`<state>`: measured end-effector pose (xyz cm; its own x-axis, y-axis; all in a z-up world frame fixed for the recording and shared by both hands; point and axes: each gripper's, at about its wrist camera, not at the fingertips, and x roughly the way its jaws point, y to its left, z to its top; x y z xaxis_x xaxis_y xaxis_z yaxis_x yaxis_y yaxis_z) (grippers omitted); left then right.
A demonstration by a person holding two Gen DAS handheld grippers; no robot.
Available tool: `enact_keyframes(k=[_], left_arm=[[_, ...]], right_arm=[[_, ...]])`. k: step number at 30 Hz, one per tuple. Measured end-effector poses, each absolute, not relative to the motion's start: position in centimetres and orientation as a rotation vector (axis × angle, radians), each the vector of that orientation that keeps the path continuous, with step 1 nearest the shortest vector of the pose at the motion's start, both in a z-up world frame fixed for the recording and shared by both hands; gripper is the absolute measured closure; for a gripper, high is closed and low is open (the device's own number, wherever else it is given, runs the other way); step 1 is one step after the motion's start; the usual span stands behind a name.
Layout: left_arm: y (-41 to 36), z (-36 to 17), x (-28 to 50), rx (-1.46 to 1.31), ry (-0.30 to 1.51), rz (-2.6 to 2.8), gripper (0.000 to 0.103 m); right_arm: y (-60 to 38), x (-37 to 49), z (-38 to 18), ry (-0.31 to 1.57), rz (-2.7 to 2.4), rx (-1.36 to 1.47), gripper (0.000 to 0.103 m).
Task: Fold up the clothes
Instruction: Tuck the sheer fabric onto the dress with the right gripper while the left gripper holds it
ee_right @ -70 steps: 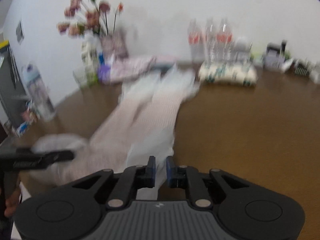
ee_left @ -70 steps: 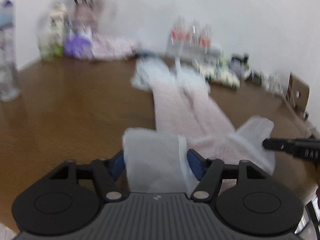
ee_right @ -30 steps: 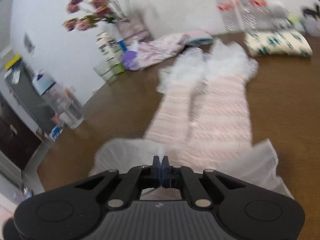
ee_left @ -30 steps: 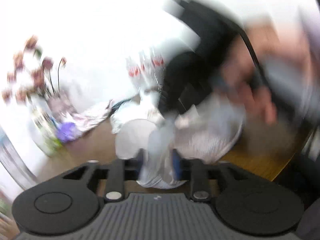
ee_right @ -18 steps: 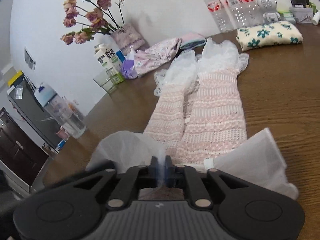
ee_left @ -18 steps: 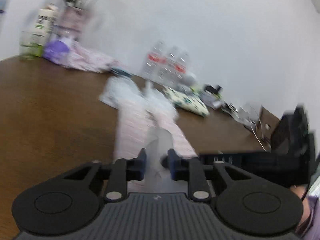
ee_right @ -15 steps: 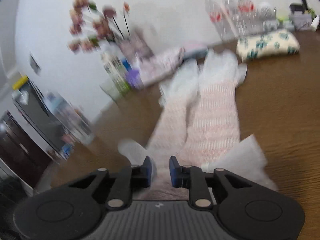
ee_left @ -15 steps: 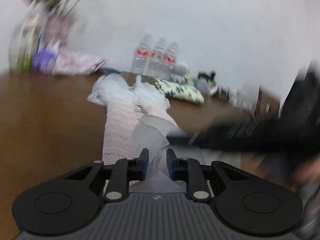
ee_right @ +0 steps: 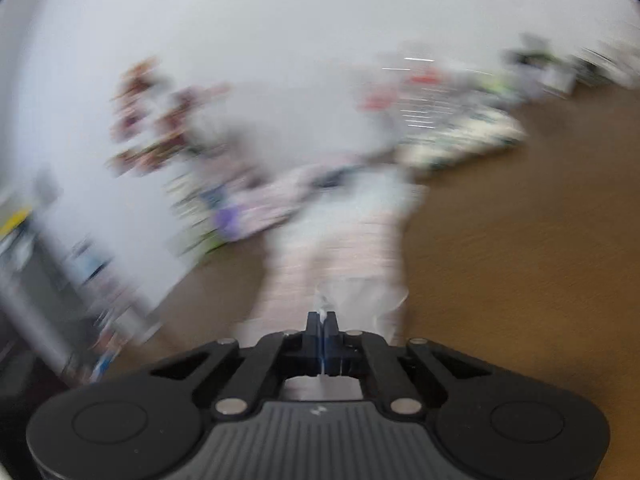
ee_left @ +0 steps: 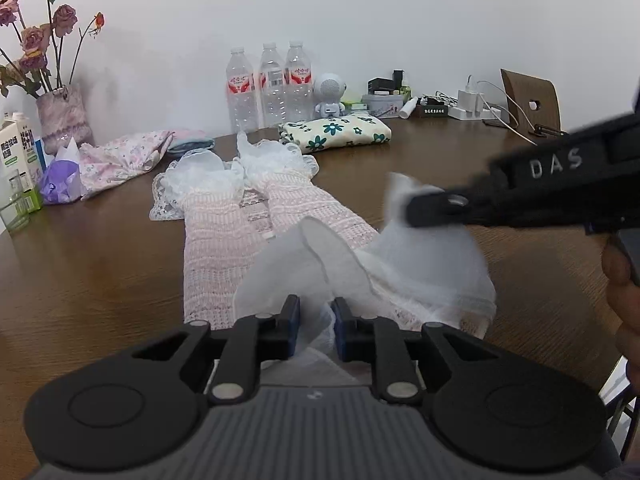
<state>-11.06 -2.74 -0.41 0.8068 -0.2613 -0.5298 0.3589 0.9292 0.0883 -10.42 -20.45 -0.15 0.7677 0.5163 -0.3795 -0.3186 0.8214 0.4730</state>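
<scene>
1. A pale pink knitted garment (ee_left: 224, 236) with white lace trim is laid flat and lengthwise on the brown table (ee_left: 88, 272).
2. Its two frilled lace ends (ee_left: 244, 164) are seen at the far end, side by side.
3. Its sheer white near edge (ee_left: 296, 268) is lifted off the table and bunched into folds.
4. In the right wrist view the garment is blurred; a strip of white fabric is seen pinched at its near end.

The pink knitted garment (ee_left: 224, 236) with sheer white gauze sleeves and lace trim lies on a glossy dark wood table (ee_left: 88, 264), behind it clear plastic bottles (ee_left: 269, 82) and folded floral cloth (ee_left: 338, 133).
</scene>
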Motion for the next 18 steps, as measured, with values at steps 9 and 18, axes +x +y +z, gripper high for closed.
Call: enact_keyframes(k=[9, 18], left_arm=[[-2.4, -0.3, -12.4, 0.308, 0.514, -0.394, 0.044], [5.0, 4.2, -13.8, 0.022, 0.547, -0.622, 0.056]], right_arm=[[-15.8, -6.9, -2.2, 0.732, 0.649, 0.295, 0.103], [-16.3, -7.3, -2.7, 0.751, 0.654, 0.234, 0.103]])
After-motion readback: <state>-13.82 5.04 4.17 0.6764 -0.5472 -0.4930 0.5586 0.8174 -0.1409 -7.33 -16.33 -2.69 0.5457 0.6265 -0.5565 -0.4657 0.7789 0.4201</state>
